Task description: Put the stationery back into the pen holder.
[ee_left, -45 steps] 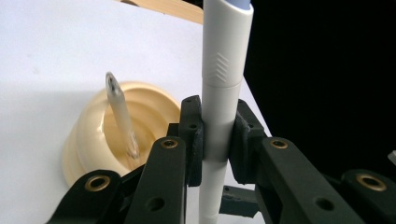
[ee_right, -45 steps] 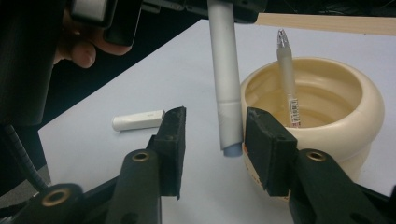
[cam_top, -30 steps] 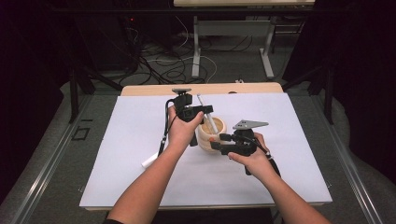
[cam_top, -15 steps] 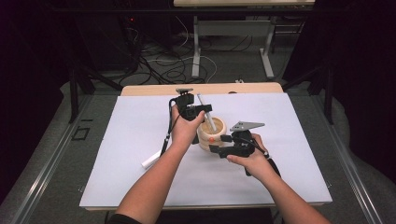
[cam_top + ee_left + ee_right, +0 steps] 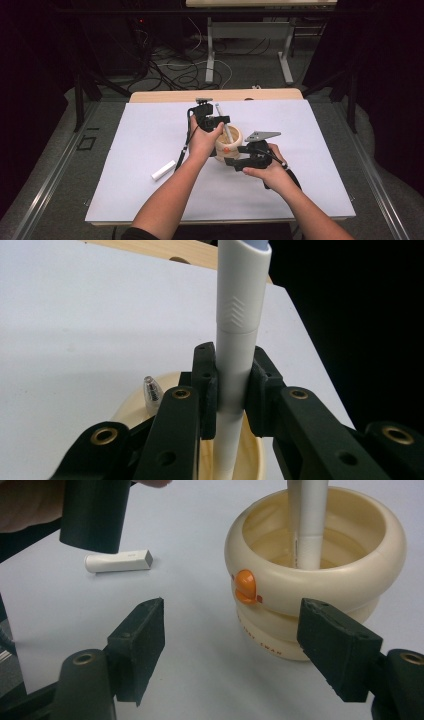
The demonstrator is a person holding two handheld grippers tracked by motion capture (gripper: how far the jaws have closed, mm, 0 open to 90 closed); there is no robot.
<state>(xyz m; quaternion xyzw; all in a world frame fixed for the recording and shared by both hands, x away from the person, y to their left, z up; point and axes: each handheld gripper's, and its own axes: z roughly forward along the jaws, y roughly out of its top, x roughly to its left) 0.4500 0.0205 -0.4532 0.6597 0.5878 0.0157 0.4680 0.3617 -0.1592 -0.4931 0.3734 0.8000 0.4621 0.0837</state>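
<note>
A cream ringed pot [image 5: 228,141] with an orange button stands mid-table on the white sheet [image 5: 125,140]. My left gripper [image 5: 212,122] is above its far rim, shut on a white pen [image 5: 223,125] that stands tilted with its lower end inside the pot. In the left gripper view the jaws [image 5: 232,385] clamp the pen [image 5: 240,315] above the pot's rim [image 5: 130,410]. My right gripper [image 5: 235,156] is open just in front of the pot. Its view shows the jaws [image 5: 232,630] spread wide, the pot [image 5: 315,570] ahead and to the right, and the pen [image 5: 310,525] inside it.
A short white cap [image 5: 164,170] lies on the sheet left of the hands, and in the right gripper view this cap [image 5: 119,560] is beyond the left jaw. A small clear tip [image 5: 151,392] shows at the pot's rim. The wooden table edge [image 5: 165,96] lies at the back.
The left gripper has moved right and down, and the pen's lower end has gone into the pot. The right gripper has shifted slightly toward the pot.
</note>
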